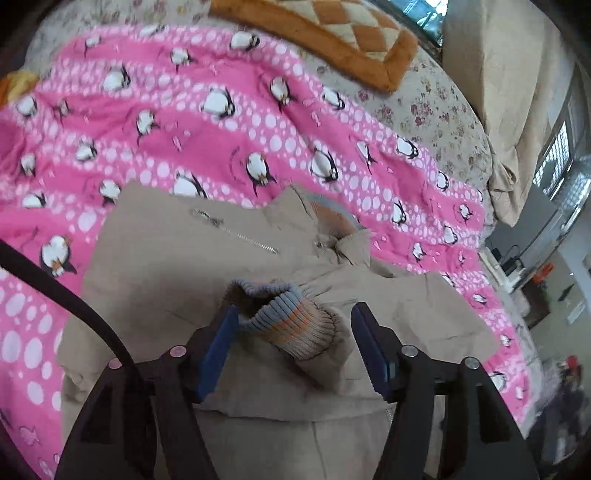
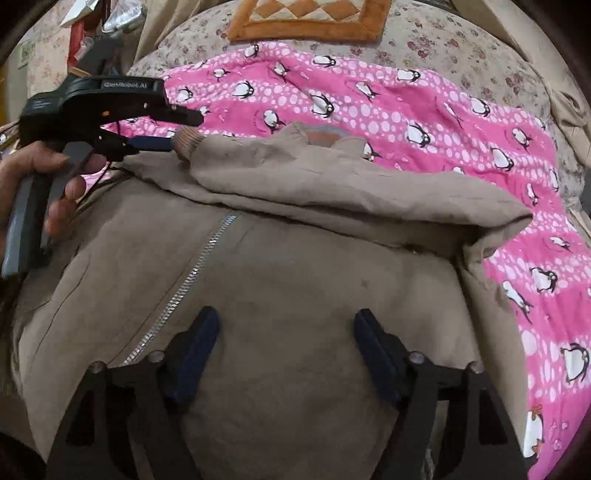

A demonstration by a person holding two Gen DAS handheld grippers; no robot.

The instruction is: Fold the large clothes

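A tan zip-up jacket (image 1: 155,266) (image 2: 295,288) lies flat on a pink penguin blanket (image 1: 192,122) (image 2: 424,122). One sleeve (image 2: 351,192) is folded across its chest. The sleeve's ribbed grey-and-orange cuff (image 1: 291,325) (image 2: 186,142) sits between the fingers of my left gripper (image 1: 293,328) (image 2: 179,129). The jaws stand apart: the left pad (image 1: 221,343) touches the cuff and the right pad stays off it. My right gripper (image 2: 288,332) hangs open just above the jacket's front, right of the zipper (image 2: 184,284), with nothing between its fingers. The ribbed collar (image 2: 325,134) points away from me.
The blanket covers a floral bedspread (image 1: 436,110) (image 2: 461,48). An orange quilted cushion (image 1: 332,33) (image 2: 306,18) lies at the far side. A beige curtain (image 1: 517,92) and room clutter stand to the right. A person's hand (image 2: 40,177) holds the left gripper's handle.
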